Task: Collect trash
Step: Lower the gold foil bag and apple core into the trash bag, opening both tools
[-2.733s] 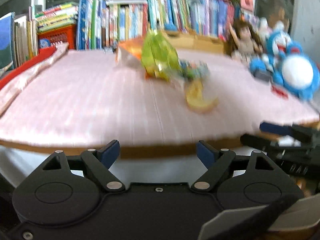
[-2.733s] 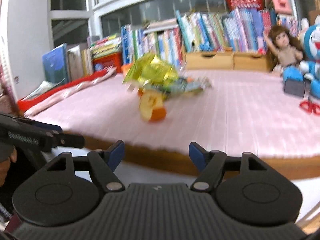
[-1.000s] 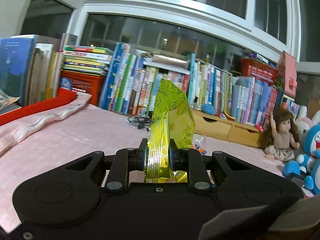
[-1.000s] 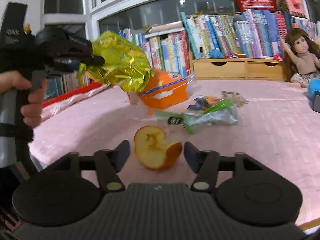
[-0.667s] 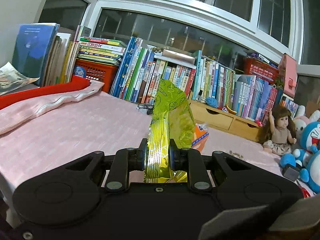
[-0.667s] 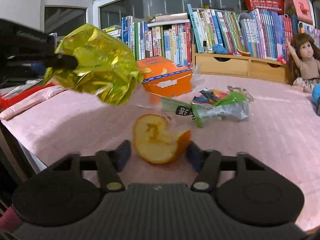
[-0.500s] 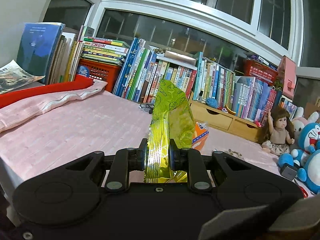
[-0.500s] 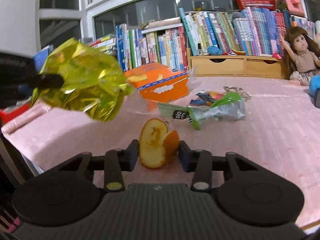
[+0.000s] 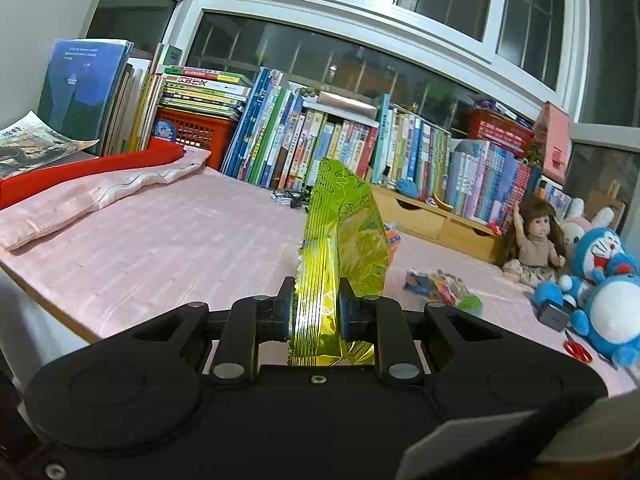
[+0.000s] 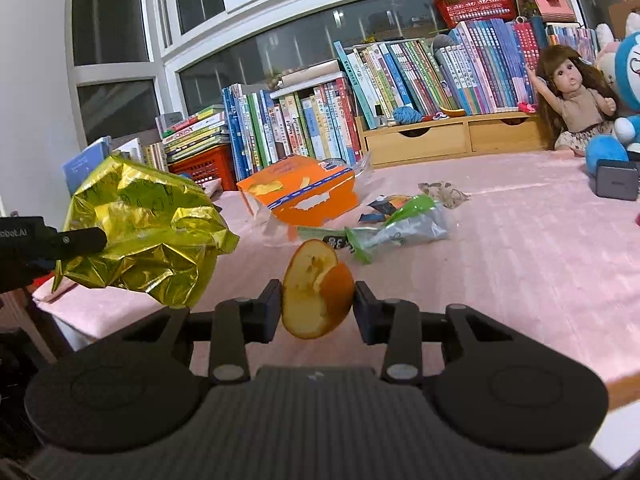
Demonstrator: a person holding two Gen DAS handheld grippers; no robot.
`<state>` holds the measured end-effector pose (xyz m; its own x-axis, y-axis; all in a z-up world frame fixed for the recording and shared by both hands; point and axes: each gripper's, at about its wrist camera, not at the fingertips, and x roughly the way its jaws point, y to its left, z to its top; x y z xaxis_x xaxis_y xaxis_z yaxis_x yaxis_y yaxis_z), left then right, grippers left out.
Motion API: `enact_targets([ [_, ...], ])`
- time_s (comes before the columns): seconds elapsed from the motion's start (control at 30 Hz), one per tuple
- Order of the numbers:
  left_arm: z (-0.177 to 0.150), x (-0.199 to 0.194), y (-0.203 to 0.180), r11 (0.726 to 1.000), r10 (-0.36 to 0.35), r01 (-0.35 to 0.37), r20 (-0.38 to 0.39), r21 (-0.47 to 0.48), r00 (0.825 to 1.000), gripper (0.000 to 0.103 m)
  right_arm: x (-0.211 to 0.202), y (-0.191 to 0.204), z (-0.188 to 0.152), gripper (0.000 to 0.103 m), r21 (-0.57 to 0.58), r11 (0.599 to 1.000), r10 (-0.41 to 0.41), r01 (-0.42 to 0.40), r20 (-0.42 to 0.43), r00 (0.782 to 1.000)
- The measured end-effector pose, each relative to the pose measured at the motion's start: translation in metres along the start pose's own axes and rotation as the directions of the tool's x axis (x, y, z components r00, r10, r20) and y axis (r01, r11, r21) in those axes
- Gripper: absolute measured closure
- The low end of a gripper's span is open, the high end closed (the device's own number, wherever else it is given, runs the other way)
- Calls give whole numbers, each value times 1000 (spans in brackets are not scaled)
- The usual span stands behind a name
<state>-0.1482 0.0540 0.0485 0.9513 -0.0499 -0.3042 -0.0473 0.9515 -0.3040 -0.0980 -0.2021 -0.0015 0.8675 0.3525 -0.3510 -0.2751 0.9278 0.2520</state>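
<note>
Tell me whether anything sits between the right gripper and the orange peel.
Nothing does. The orange peel already sits between the right gripper's pads, which press it on both sides, lifted clear of the pink mat.

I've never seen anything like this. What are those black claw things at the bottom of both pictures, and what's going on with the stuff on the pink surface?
There is no robot here: a person holds a two-finger gripper in each hand, and a fisheye camera on each looks forward along its fingers. So one picture is the left gripper's view, the other the right's.

The left gripper is shut on a shiny yellow-green foil snack bag; the right view shows the same bag from the side. The right gripper has a piece of orange peel between its fingers, pads against it, lifted off the surface.

On the pink mat lie more trash: a torn orange carton, a green and silver wrapper and smaller scraps. Books, a doll and plush toys line the back.
</note>
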Motion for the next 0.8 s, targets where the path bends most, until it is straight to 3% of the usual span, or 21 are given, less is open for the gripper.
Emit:
enact_targets([
  [0.33, -27, -55, 7, 997, -28, 33, -78, 68, 997, 84, -49, 10, -34, 60, -62, 997, 29, -36, -99, 995],
  [0.5, -54, -75, 8, 990, -51, 73, -171, 124, 984, 84, -53, 7, -62, 60, -43, 998, 28, -38, -204, 979],
  [0.8, -70, -96, 6, 966, -129, 173, -220, 194, 967, 84, -55, 2, -93, 60, -1, 1000, 15, -16, -299, 954],
])
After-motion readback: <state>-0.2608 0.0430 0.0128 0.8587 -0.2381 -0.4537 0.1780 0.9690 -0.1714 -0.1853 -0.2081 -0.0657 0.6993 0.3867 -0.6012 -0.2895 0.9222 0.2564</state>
